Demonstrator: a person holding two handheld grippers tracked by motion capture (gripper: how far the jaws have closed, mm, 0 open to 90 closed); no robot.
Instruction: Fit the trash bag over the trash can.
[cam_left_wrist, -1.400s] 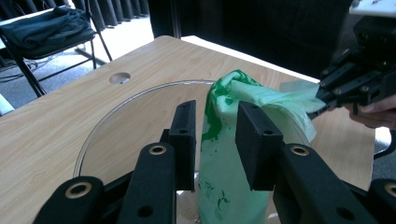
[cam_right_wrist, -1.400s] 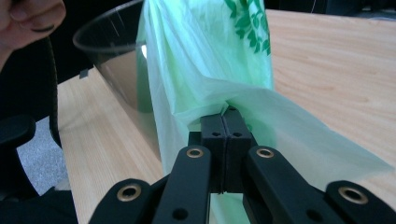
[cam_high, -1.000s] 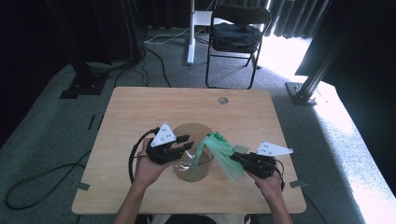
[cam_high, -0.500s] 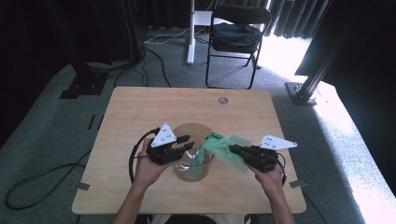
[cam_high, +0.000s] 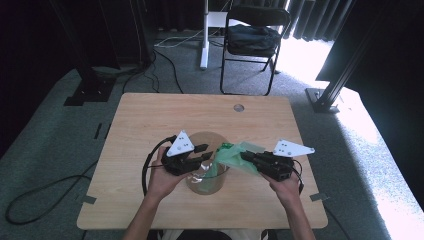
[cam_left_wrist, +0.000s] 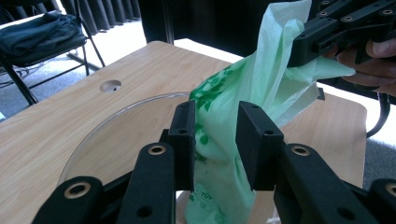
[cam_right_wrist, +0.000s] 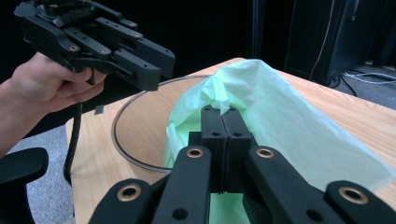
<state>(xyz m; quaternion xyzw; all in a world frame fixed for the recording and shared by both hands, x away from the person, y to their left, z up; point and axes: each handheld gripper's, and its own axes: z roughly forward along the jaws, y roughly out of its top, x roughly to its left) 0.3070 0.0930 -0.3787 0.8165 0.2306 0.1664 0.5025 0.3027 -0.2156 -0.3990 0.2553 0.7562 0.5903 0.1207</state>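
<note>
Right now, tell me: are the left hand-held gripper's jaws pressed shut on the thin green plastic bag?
No: in the left gripper view the thin green plastic bag passes between the left hand-held gripper's jaws, which stand apart.

Beyond the far edge of your light wooden table (cam_high: 150, 120), which has a round cable hole (cam_high: 238, 107) near that edge, you face a black folding chair (cam_high: 252, 35) with dark fabric bundled on its seat. A white post (cam_high: 204, 35) rises just left of the chair. Dark curtains (cam_high: 310, 17) close off the back. Grey carpet (cam_high: 45, 150) covers the floor, crossed by black cables (cam_high: 35, 192). Strong light (cam_high: 360, 120) falls on the carpet to your right, beside a black frame strut (cam_high: 345, 70).
</note>
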